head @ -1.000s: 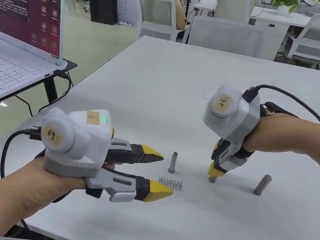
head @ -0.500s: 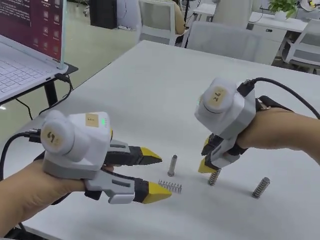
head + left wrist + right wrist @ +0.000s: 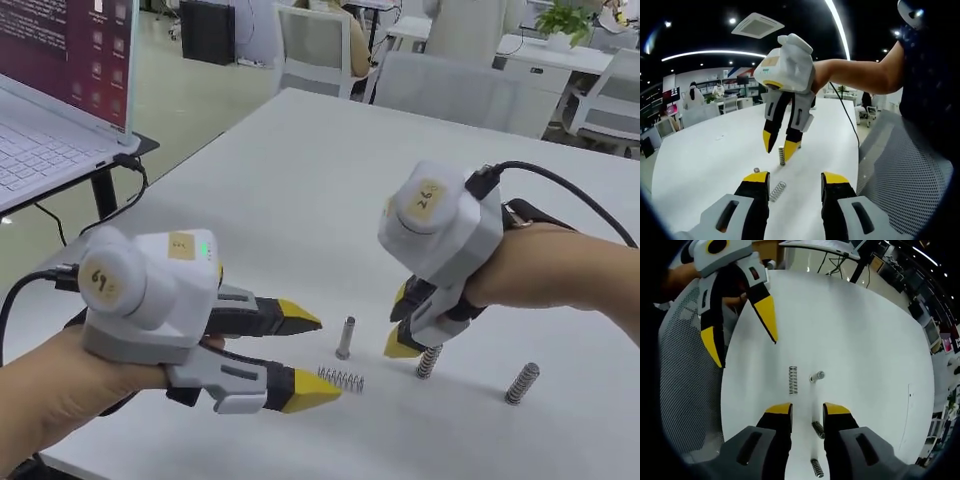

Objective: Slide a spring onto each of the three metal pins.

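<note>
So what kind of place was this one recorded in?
Most likely an open-plan office: a large white table with office chairs beyond it, an open laptop on a side stand, and more desks with a potted plant behind.

From the headset we look forward and down across the white table (image 3: 300, 180), close above both hands, with the left gripper (image 3: 322, 352) low at our left and the right gripper (image 3: 400, 325) just right of centre. Our left gripper view sits low over the tabletop and faces along its own jaws at the right gripper, which hangs near ahead. Our right gripper view looks steeply down on the table from close above, and faces back toward the left gripper. All three views share one small patch of table: the bare pin (image 3: 345, 338), the loose spring (image 3: 340, 379) lying beside it and the upright spring on its pin (image 3: 429, 361).
</note>
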A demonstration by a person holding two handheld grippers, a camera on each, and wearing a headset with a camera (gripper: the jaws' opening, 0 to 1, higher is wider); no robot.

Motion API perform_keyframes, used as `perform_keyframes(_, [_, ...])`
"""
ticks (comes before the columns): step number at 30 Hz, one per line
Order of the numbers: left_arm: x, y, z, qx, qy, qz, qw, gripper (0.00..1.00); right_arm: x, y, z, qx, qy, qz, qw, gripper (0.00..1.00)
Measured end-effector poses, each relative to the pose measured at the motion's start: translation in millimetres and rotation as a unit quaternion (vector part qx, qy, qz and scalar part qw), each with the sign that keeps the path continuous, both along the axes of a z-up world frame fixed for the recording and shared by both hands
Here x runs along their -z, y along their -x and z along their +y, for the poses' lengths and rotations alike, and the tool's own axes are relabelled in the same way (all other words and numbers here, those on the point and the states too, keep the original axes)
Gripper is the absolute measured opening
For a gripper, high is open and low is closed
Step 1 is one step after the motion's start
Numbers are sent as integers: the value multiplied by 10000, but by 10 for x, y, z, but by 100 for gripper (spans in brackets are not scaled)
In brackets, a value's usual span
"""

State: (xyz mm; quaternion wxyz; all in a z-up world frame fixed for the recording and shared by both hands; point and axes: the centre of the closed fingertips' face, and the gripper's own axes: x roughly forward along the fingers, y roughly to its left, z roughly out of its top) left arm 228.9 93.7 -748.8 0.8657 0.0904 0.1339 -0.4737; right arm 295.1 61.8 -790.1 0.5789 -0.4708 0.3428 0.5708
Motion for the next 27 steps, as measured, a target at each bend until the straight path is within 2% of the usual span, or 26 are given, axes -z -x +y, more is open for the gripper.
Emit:
perform_keyframes(12, [13,23,23,-40,-6,2,10000,35,35,78,52,-96,28,58,9999,22])
perform_keyframes(27, [80,15,51,-77,-18,68,9999,35,296,177,127,-247,173,275,9992,20])
